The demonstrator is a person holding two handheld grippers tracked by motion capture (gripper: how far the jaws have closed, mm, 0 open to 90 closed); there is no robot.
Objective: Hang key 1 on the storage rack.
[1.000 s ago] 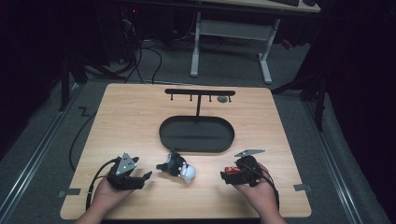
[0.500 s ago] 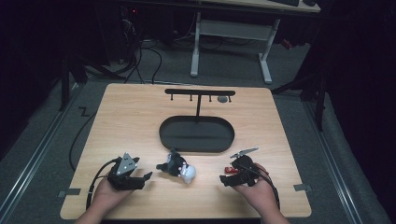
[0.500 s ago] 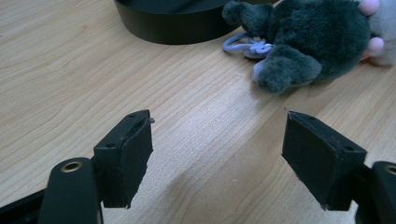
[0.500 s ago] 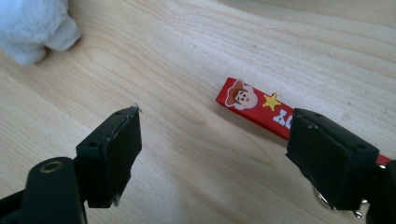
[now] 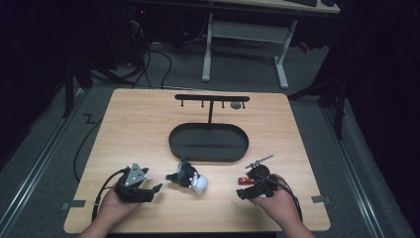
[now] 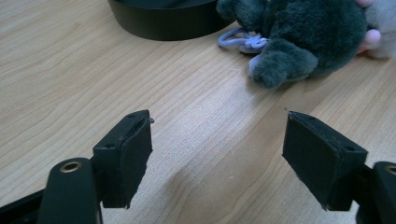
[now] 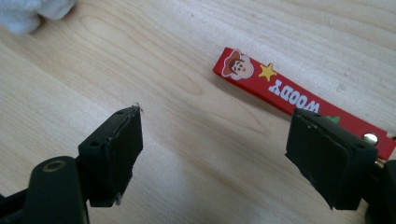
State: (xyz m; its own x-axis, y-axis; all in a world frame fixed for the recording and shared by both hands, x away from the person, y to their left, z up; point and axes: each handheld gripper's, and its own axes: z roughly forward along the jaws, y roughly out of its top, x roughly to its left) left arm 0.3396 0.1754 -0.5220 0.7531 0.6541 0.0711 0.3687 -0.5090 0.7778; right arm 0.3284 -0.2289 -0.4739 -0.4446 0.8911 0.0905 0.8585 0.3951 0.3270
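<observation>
Table [image 5: 138, 124]: light wood, both grippers parked near its close edge.

Black oval tray [image 5: 208, 144]: mid-table, with a T-shaped hanger rack [image 5: 212, 99] rising from its far side. In the left gripper view the tray wall sits far ahead of the jaws, up past the left jaw.

Plush toy [image 6: 299, 42]: dark grey body, white and pink parts at one end, lilac cord loop [image 6: 238, 41] on the side facing the tray. It lies ahead of the left gripper's [image 6: 217, 158] jaws, off toward the right jaw, well apart from both pads. In the high view it lies between the two grippers, nearer the left gripper.

Left gripper: jaws wide, bare wood between them.

Right gripper [image 7: 215, 156]: jaws wide, nothing between the pads.

Red strap [image 7: 299, 100]: flat on the wood, cartoon cowboy face, yellow star, "WOODY" lettering. It runs diagonally ahead of the right jaw; its snap end passes just behind that jaw's tip. Contact there: cannot tell.
</observation>
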